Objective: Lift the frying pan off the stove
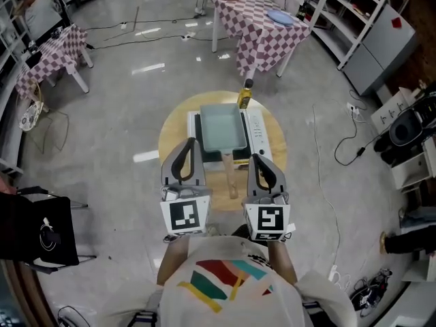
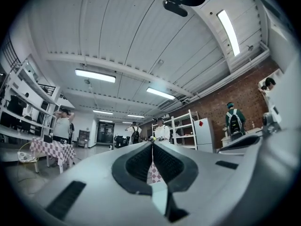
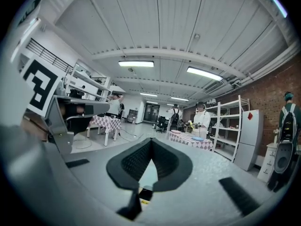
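Note:
A rectangular pale-teal frying pan (image 1: 221, 128) rests on a white stove (image 1: 256, 129) on the round wooden table (image 1: 173, 133). Its wooden handle (image 1: 230, 174) points toward me, between the two grippers. My left gripper (image 1: 190, 143) is held close to my chest, left of the handle and short of the stove, shut with nothing in it. My right gripper (image 1: 255, 157) is level with it on the handle's right, also shut and empty. In the left gripper view the left gripper (image 2: 153, 143) points at the ceiling and far room, as does the right gripper (image 3: 151, 140) in its own view.
A yellow-capped bottle (image 1: 245, 94) stands at the stove's far edge. Checkered tables are beyond (image 1: 262, 26) and far left (image 1: 51, 53). White shelving (image 1: 354, 19) lines the right wall. Cables (image 1: 347, 142) trail on the floor. A black chair (image 1: 37, 230) is at my left.

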The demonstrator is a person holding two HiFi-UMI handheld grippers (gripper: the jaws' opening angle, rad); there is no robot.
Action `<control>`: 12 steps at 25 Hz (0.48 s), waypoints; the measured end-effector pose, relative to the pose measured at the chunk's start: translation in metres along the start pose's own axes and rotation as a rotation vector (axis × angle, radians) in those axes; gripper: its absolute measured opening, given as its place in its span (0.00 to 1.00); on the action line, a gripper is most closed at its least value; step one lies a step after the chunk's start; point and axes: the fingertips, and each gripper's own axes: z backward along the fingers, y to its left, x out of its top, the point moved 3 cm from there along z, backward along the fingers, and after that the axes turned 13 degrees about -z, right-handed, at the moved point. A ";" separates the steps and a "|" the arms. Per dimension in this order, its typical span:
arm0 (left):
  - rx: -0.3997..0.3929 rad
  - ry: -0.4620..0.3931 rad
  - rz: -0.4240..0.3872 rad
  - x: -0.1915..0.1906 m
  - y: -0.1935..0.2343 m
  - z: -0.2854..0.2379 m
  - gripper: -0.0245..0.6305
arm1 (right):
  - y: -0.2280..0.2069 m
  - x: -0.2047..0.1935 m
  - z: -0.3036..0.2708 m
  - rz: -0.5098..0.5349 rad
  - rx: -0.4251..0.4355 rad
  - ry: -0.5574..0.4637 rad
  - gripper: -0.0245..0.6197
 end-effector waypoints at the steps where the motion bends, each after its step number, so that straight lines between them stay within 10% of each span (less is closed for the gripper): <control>1: -0.004 0.001 0.002 -0.002 -0.001 -0.001 0.05 | 0.000 0.000 -0.001 0.002 -0.003 0.003 0.03; 12: 0.041 0.051 0.013 -0.010 -0.007 -0.010 0.05 | -0.014 -0.002 -0.013 0.013 0.029 0.020 0.03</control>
